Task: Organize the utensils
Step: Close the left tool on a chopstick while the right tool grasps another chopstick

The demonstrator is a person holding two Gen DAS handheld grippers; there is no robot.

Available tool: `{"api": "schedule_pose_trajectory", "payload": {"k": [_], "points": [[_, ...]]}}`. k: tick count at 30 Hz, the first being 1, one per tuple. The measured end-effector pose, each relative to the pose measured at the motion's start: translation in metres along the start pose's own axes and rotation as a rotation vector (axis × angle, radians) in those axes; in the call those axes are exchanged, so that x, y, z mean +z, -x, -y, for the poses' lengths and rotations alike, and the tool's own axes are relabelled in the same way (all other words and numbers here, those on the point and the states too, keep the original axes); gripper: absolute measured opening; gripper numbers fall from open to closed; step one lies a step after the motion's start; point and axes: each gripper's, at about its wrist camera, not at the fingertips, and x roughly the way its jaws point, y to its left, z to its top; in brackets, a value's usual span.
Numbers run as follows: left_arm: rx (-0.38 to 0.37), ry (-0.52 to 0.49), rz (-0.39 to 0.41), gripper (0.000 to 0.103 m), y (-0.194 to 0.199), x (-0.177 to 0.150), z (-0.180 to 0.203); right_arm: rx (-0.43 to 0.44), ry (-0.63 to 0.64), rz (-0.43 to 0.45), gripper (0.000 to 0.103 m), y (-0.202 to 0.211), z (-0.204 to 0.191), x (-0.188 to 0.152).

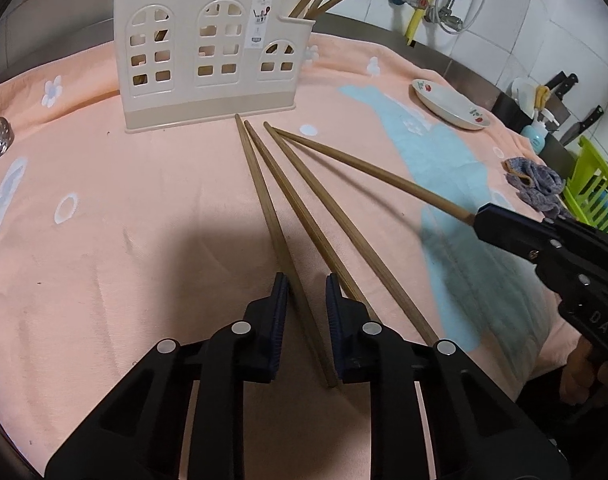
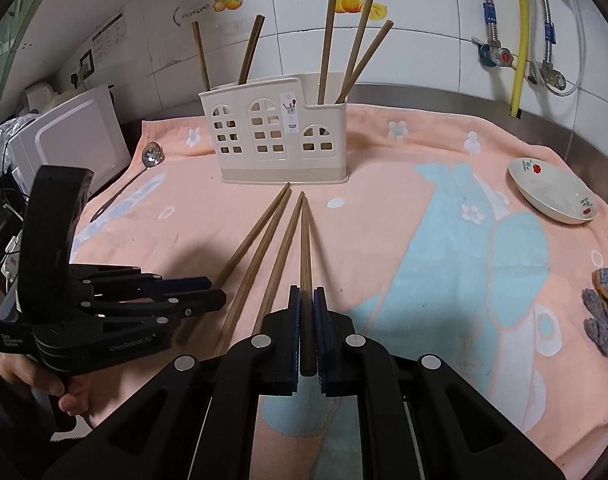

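Observation:
A cream utensil holder (image 1: 208, 52) shaped like a house stands on the pink towel, also in the right wrist view (image 2: 282, 136), with several chopsticks upright in it. Several wooden chopsticks lie fanned in front of it. My left gripper (image 1: 306, 286) is open, its jaws straddling the leftmost chopstick (image 1: 282, 244). My right gripper (image 2: 306, 300) is shut on the rightmost chopstick (image 2: 305, 248), also seen in the left wrist view (image 1: 368, 168). In the right wrist view my left gripper (image 2: 208, 294) sits at the left over the leftmost chopstick.
A slotted ladle (image 2: 144, 168) lies at the towel's left edge. A white bowl (image 2: 552, 196) sits at the right. A grey rag (image 2: 604, 312) lies at the right edge. A green rack (image 1: 592, 188) and knives stand beyond the towel.

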Motion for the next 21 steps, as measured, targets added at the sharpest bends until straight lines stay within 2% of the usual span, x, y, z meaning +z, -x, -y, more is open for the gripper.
{"api": "schedule_pose_trajectory", "payload": {"k": [2, 9, 13, 17, 21], "points": [[0.023, -0.005, -0.001, 0.012, -0.002, 0.001, 0.001, 0.000, -0.001, 0.003, 0.007, 0.000, 0.001, 0.000], [0.093, -0.046, 0.004, 0.011, -0.004, 0.003, 0.008, -0.002, 0.001, 0.017, 0.007, 0.004, 0.000, 0.003], [0.104, -0.037, 0.007, 0.009, 0.001, 0.006, 0.003, -0.006, 0.003, 0.034, 0.007, 0.011, 0.001, 0.007], [0.110, -0.027, 0.051, 0.008, 0.021, 0.014, -0.008, -0.005, -0.001, 0.062, 0.007, 0.019, 0.003, 0.015], [0.111, -0.039, 0.127, 0.006, 0.050, 0.029, -0.012, 0.001, 0.002, 0.098, 0.007, 0.029, 0.002, 0.030]]}}
